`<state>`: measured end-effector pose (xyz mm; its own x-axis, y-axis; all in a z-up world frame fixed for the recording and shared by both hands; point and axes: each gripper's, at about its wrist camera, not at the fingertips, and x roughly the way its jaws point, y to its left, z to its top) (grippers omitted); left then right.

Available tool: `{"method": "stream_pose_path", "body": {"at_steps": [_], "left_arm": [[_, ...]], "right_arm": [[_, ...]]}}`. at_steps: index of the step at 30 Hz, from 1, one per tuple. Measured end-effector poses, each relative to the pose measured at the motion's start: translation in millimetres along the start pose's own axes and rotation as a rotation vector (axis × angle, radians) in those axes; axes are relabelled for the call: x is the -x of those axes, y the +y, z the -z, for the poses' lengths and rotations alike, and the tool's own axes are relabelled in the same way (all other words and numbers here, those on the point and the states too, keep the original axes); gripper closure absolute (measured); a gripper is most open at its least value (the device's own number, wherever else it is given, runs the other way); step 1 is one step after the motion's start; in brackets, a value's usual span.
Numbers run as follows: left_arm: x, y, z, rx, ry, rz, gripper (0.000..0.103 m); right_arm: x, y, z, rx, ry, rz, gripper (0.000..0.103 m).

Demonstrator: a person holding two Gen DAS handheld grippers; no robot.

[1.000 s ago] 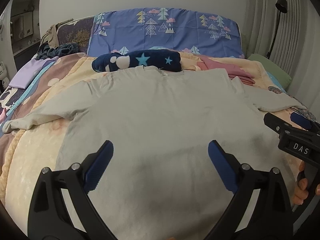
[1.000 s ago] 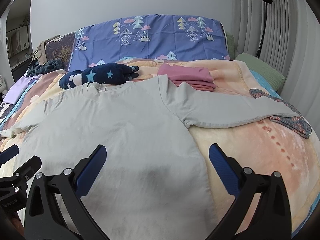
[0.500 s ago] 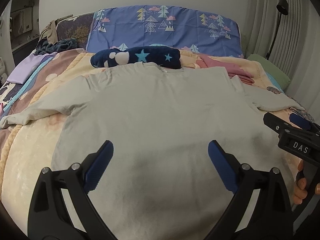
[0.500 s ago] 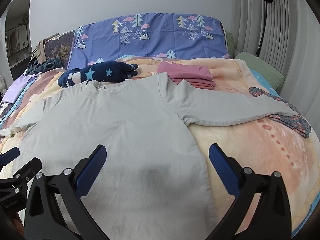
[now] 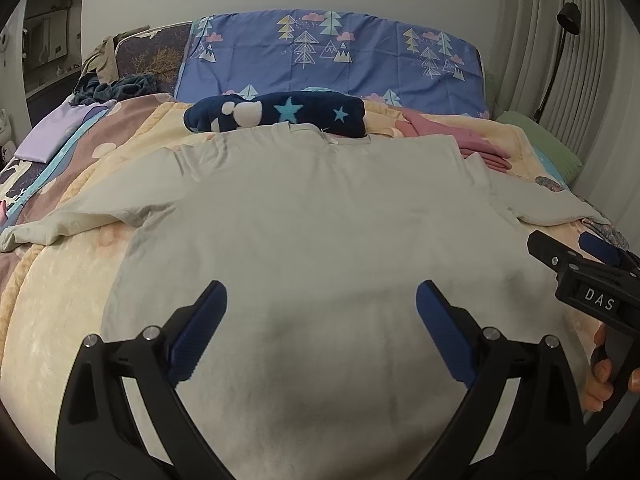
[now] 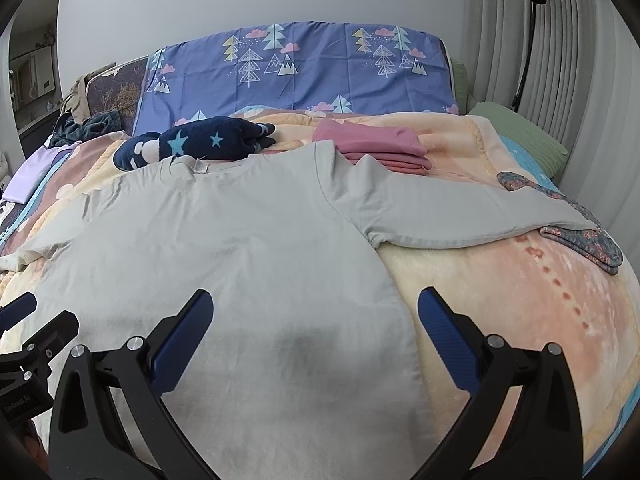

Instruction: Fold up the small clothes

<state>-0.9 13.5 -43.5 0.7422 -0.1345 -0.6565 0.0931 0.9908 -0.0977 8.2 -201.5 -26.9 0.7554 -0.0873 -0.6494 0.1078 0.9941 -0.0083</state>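
One smooth grey cotton shirt (image 5: 320,216) flat, fuzzy blanket (image 6: 520,280) beneath

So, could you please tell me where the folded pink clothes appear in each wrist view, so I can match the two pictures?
Left wrist view: the folded pink clothes sit upper right, partly hidden behind the grey shirt's shoulder.
Right wrist view: the folded pink clothes lie above centre, just beyond the grey shirt's shoulder.
Shared landmark: the navy star blanket, to their left in both views.
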Motion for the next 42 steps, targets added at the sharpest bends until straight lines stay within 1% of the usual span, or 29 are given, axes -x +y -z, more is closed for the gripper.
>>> {"method": "stream_pose_path", "body": {"at_steps": [10, 16, 22, 24, 26, 27, 28, 29, 30, 32, 33, 35, 37, 38, 40, 41, 42], "left_arm": [[-1.5, 4.1, -1.0, 0.005, 0.0, -0.006, 0.006], [-5.2, 12.6, -2.3, 0.028, 0.009, -0.013, 0.006], [-10.2, 27.8, -3.1, 0.061, 0.024, -0.008, 0.007], [-12.2, 41.5, -5.1, 0.097, 0.032, 0.018, 0.009], [-14.1, 69.2, -9.2, 0.17, 0.038, 0.043, 0.019], [-14.4, 89.6, -12.1, 0.22, 0.035, 0.039, 0.023], [-13.6, 106.3, -13.5, 0.261, 0.027, 0.027, 0.029], [-12.5, 136.4, -15.9, 0.329, 0.009, -0.01, 0.032], [-11.9, 159.4, -17.5, 0.377, -0.001, -0.048, 0.034], [-11.4, 219.2, -19.6, 0.495, -0.009, -0.146, 0.036], [-11.8, 246.0, -20.5, 0.547, -0.008, -0.181, 0.036], [-13.6, 309.6, -21.8, 0.688, 0.002, -0.258, 0.036], [-15.9, 359.9, -24.9, 0.809, 0.014, -0.332, 0.036], [-17.9, 385.0, -27.7, 0.865, 0.011, -0.369, 0.034], [-27.3, 422.0, -35.0, 0.921, 0.035, -0.434, 0.031], [-34.2, 440.6, -37.8, 0.954, 0.065, -0.507, 0.026], [-40.0, 454.8, -39.5, 0.974, 0.092, -0.573, 0.024]], "right_arm": [[-0.1, 0.7, 0.1, 0.007, 0.004, 0.001, 0.001], [-2.3, 4.5, -1.7, 0.022, 0.008, 0.005, 0.001], [-8.5, 13.1, -3.5, 0.049, 0.022, 0.001, 0.001], [-11.5, 14.1, -3.2, 0.062, 0.029, 0.006, 0.001], [-14.1, 13.2, -3.2, 0.064, 0.036, 0.011, 0.001], [-14.8, 12.8, -3.5, 0.064, 0.038, 0.013, 0.001], [-16.2, 11.2, -4.2, 0.065, 0.04, 0.018, 0.001], [-17.0, 10.5, -4.6, 0.066, 0.04, 0.023, 0.001], [-18.0, 10.2, -4.8, 0.068, 0.041, 0.027, 0.001], [-21.4, 7.5, -5.4, 0.072, 0.046, 0.039, 0.001], [-23.1, 6.6, -5.5, 0.073, 0.048, 0.045, 0.001], [-28.6, 4.8, -6.4, 0.074, 0.058, 0.062, 0.001], [-33.5, 3.6, -6.9, 0.068, 0.068, 0.073, 0.001], [-35.6, 3.9, -7.0, 0.064, 0.073, 0.075, 0.001], [-39.6, 6.1, -7.3, 0.066, 0.084, 0.077, 0.001], [-40.7, 7.8, -7.3, 0.071, 0.088, 0.077, 0.001], [-42.1, 10.5, -7.3, 0.083, 0.09, 0.077, 0.001]]}}
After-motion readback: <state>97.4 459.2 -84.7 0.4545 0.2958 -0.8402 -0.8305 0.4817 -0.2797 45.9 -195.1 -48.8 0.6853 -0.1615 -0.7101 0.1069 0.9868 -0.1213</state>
